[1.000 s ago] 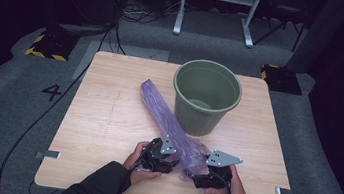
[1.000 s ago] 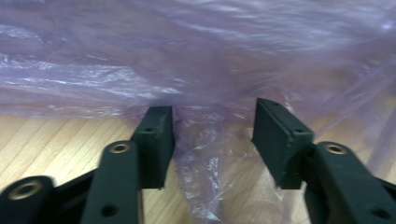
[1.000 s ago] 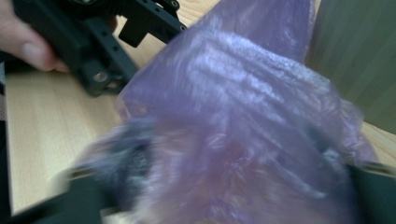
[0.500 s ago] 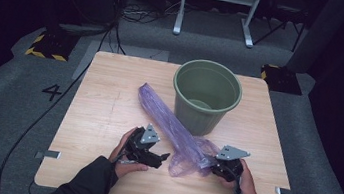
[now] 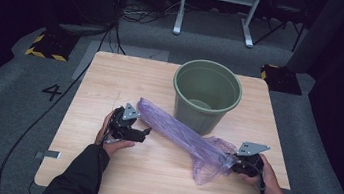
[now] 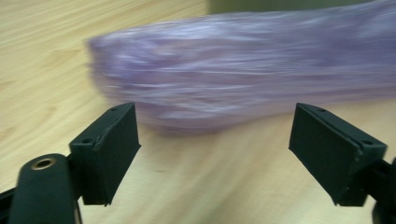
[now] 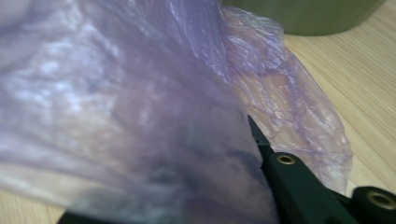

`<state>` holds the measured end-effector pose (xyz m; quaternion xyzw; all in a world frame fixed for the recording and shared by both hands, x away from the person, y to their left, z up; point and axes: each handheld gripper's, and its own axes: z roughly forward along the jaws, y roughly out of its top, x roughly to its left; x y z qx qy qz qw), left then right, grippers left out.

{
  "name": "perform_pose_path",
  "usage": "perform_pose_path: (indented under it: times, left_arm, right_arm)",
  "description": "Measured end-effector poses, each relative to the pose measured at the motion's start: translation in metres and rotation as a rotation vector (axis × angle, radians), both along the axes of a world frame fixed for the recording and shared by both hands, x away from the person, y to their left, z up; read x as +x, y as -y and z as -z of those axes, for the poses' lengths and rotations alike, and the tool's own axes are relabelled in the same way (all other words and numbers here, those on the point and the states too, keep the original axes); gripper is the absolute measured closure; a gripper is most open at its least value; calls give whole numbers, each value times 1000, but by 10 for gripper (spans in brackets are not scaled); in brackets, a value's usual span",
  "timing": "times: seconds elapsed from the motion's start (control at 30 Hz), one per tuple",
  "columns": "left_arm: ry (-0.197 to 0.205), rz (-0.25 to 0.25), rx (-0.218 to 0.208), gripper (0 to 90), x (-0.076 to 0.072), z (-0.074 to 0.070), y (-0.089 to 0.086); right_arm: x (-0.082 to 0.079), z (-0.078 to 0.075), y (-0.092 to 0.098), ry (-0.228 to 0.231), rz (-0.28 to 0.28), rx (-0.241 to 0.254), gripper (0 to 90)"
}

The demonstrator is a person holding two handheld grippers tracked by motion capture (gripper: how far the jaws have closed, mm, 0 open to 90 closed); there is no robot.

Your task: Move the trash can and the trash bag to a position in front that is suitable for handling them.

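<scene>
A long purple plastic bag (image 5: 180, 133) lies stretched across the wooden table (image 5: 112, 79), from in front of the green bucket (image 5: 203, 109) down to the right. My left gripper (image 5: 144, 132) sits by the bag's upper-left end. Its jaws have just been opening and stand wide apart (image 6: 215, 154) with nothing between them, the bag (image 6: 233, 79) lying just beyond the tips. My right gripper (image 5: 231, 164) has just closed on the bag's bunched lower end, then eased slightly. The film (image 7: 140, 116) drapes over its jaws, with one finger (image 7: 289, 186) showing beneath.
The bucket stands upright at the table's far middle, its wall close behind the bag. A white metal stand (image 5: 217, 7) and cables lie on the grey floor beyond the table. Yellow-black blocks (image 5: 45, 45) sit off the far corners.
The two hands have moved apart. The left gripper let go of the bag and slid left with its jaws open. The right gripper pulled the bag's end to the right, drawing it out long.
</scene>
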<state>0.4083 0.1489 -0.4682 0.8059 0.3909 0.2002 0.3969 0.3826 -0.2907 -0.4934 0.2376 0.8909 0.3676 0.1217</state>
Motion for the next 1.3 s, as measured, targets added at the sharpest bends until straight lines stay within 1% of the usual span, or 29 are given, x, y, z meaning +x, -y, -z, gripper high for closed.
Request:
perform_pose_path:
  times: [0.13,0.2,0.23,0.27,0.3,0.33,0.37,0.4,0.43,0.47,0.5,0.53,0.57,0.6,0.63,0.67,0.7,0.73,0.8,0.83,0.9,0.97,1.07,1.1,1.13,1.2,1.23,1.27,1.3]
  left_arm:
    - [27,15,-30,164,9,-3,1]
    - [20,12,-35,157,15,-3,3]
    - [17,17,-48,155,19,-1,4]
    - [-5,26,-51,166,22,1,5]
    - [-21,22,-57,180,25,4,7]
    - [-31,31,-38,203,29,7,8]
    - [-36,35,-27,318,31,9,9]
    - [-44,38,-11,318,33,12,11]
    - [-50,37,-2,399,36,15,11]
    - [-58,32,-4,477,38,18,11]
    - [-64,29,-2,581,41,19,11]
    - [-78,31,-3,581,42,20,11]
    - [-88,37,6,618,44,21,10]
    - [-89,40,13,646,44,22,10]
    - [-90,46,21,685,44,22,10]
    - [-103,49,36,709,43,23,10]
    - [-103,49,36,723,43,23,10]
    - [-110,53,40,723,42,23,10]
    - [-112,50,56,735,41,23,9]
    - [-108,48,69,744,39,24,9]
    - [-120,48,96,744,36,26,8]
    - [-117,49,95,747,32,26,7]
    - [-122,51,99,739,26,25,6]
    - [-119,60,105,731,24,25,6]
    - [-120,63,110,731,22,25,7]
    - [-138,71,105,725,18,24,7]
    - [-125,80,115,722,14,24,8]
    - [-125,80,115,722,14,24,8]
    - [-125,82,111,722,11,25,8]
  right_arm:
    - [1,-1,6,3,8,-14,719]
    - [1,-1,8,-2,2,-12,712]
    - [0,-1,8,-4,-1,-10,708]
    - [0,-1,8,-4,-3,-11,692]
    - [-1,-1,9,-2,-3,-11,691]
    - [-1,-1,9,-3,-8,-12,690]
    - [-2,-1,10,-4,-4,-13,683]
    - [-2,-1,10,-4,-4,-13,683]
    - [-1,-1,10,-4,-3,-10,681]
    - [-1,-1,10,-5,0,-7,673]
    - [-1,-1,11,-7,8,-8,619]
    - [-1,-1,11,-7,8,-8,619]
    - [-1,-1,11,-9,11,-9,550]
    - [0,-1,13,-14,29,-15,443]
    - [1,-2,14,-11,53,-21,380]
    - [1,-5,21,-7,90,4,252]
    - [0,-6,23,-1,104,14,209]
    - [0,-6,23,-1,104,14,209]
    - [-4,-14,33,17,142,43,178]
    - [-7,-20,40,18,182,57,174]
    - [-8,-21,42,16,195,50,176]
    - [-14,-25,52,18,225,14,176]
    - [-17,-28,58,23,246,25,185]
    - [-23,-35,60,42,269,68,220]
    - [-23,-35,60,42,269,68,220]
    - [-33,-49,56,86,275,117,238]
    - [-43,-61,47,111,253,193,267]
    - [-43,-61,47,111,253,193,267]
    - [-47,-65,43,117,240,212,267]
